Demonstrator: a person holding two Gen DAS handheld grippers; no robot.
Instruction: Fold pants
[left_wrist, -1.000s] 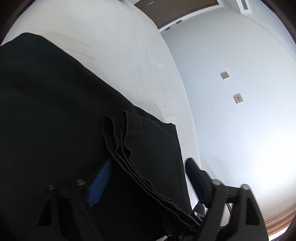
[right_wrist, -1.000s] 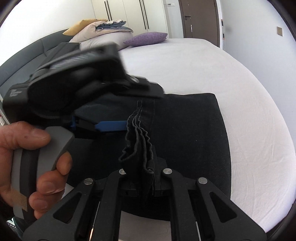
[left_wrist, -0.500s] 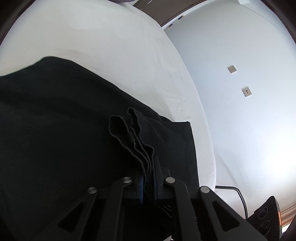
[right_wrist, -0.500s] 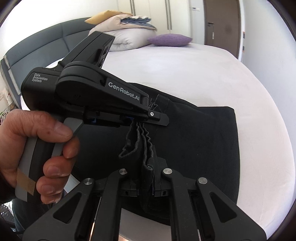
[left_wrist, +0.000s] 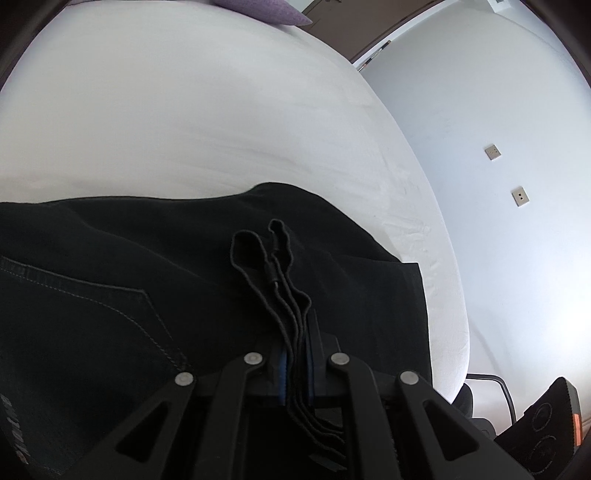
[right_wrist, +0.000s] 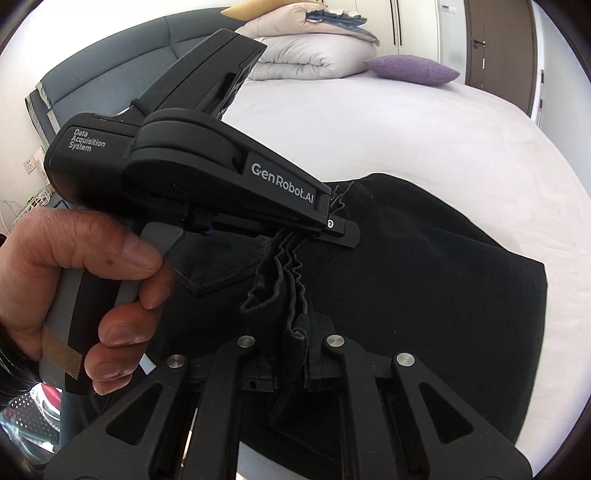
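Black pants (left_wrist: 110, 295) lie partly folded on the white bed (left_wrist: 184, 110); they also show in the right wrist view (right_wrist: 424, 277). My left gripper (left_wrist: 297, 354) is shut on a bunched stack of the pants' hems (left_wrist: 273, 266), held above the cloth. My right gripper (right_wrist: 295, 354) is shut on the same bunched hems (right_wrist: 284, 280), a little nearer. The left gripper's black body (right_wrist: 207, 177) shows in the right wrist view, held by a hand (right_wrist: 92, 277), its jaws closed on the hems (right_wrist: 325, 229).
Folded duvets (right_wrist: 306, 51) and a purple pillow (right_wrist: 410, 70) lie at the head of the bed by a grey headboard (right_wrist: 110, 88). A white wall with sockets (left_wrist: 517, 195) runs along the bed's right side. A black device (left_wrist: 546, 417) stands on the floor.
The left gripper was open beside the hems a second ago; it has closed on them. Both grippers have lifted the hems and carried them toward the far part of the pants.
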